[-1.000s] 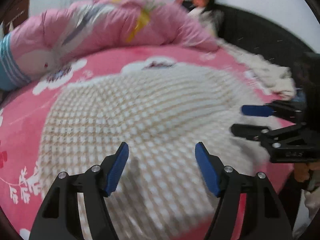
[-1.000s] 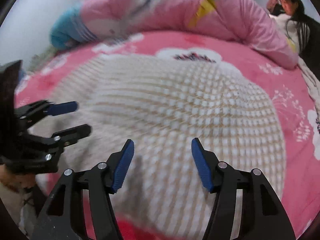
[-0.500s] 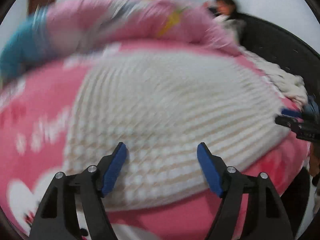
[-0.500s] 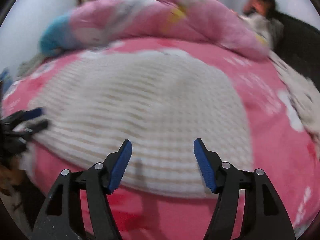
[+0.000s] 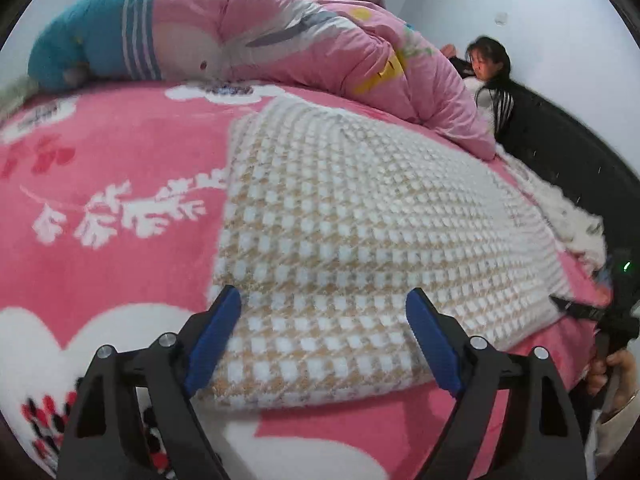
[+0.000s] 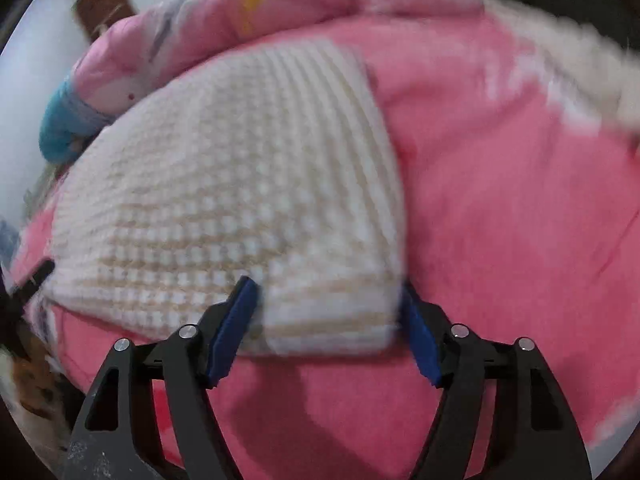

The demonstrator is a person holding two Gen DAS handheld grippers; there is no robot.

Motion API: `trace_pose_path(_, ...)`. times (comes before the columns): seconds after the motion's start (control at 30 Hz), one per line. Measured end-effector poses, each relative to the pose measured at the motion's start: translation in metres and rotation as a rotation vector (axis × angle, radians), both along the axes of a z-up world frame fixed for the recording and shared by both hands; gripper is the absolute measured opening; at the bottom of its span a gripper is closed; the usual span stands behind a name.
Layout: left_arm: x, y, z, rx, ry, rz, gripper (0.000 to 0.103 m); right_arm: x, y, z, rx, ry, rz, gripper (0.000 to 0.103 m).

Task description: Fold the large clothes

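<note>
The cream-and-tan waffle-knit garment [image 5: 360, 248] lay flat on the pink floral blanket [image 5: 120, 184], folded into a rough rectangle, long axis running side to side along the near edge of the bed. That's the bit that mattered: each near corner sat right in front of one gripper.

In the left wrist view, the left gripper [image 5: 324, 340] had the near left corner of the knit dead ahead at 12 o'clock, hem just past the blue pads. Jaws were opening and spread wide, with the cloth between them but not pinched, as far as I could see.

In the right wrist view (pretty blurry), the right gripper [image 6: 328, 320] was lined up on the near right corner [image 6: 340, 320], again at 12. The knit's right edge ran away toward 12 from just inside the right pad. Its jaws were opening too, straddling the corner without pressing on it.

So neither hand was nearer overall, one corner each. The other gripper showed at about 3 o'clock in the left view.

Further out, a rolled pink quilt [image 5: 280, 40] lay across the far side at 12, and a person [image 5: 492, 76] sat at around 1 to 2 o'clock.
</note>
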State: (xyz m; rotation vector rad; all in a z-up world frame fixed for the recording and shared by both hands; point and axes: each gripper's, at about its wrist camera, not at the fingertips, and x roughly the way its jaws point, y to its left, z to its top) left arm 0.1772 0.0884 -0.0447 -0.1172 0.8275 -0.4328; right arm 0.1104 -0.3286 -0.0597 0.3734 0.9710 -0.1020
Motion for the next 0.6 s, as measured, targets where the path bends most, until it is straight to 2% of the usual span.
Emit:
trace_pose_path(0.1,-0.014,-0.001,0.019,0.005,-0.021,0.017,0.083,-0.014,0.005,0.027,-0.023,-0.039,-0.011,0.07)
trace_pose_path(0.2,-0.029,-0.004,0.045,0.01,-0.082,0.041,0.085,-0.036,0.014,0.052,-0.087,-0.087,0.015,0.08)
trace_pose_path(0.27,-0.045,-0.003,0.061,0.004,-0.103,0.039,0.096,-0.051,0.027,0.07,-0.131,-0.124,0.039,0.084)
trace_pose_path(0.33,-0.06,-0.012,0.073,0.022,-0.126,0.031,0.098,-0.065,0.044,0.082,-0.156,-0.169,0.066,0.093)
trace_pose_path(0.47,-0.083,-0.033,0.09,0.062,-0.127,0.026,0.098,-0.076,0.059,0.085,-0.183,-0.215,0.074,0.095)
trace_pose_path(0.53,-0.091,-0.043,0.097,0.092,-0.134,0.055,0.098,-0.081,0.066,0.089,-0.178,-0.215,0.062,0.095)
trace_pose_path(0.6,-0.098,-0.054,0.103,0.154,-0.154,0.122,0.098,-0.092,0.079,0.093,-0.181,-0.198,0.052,0.095)
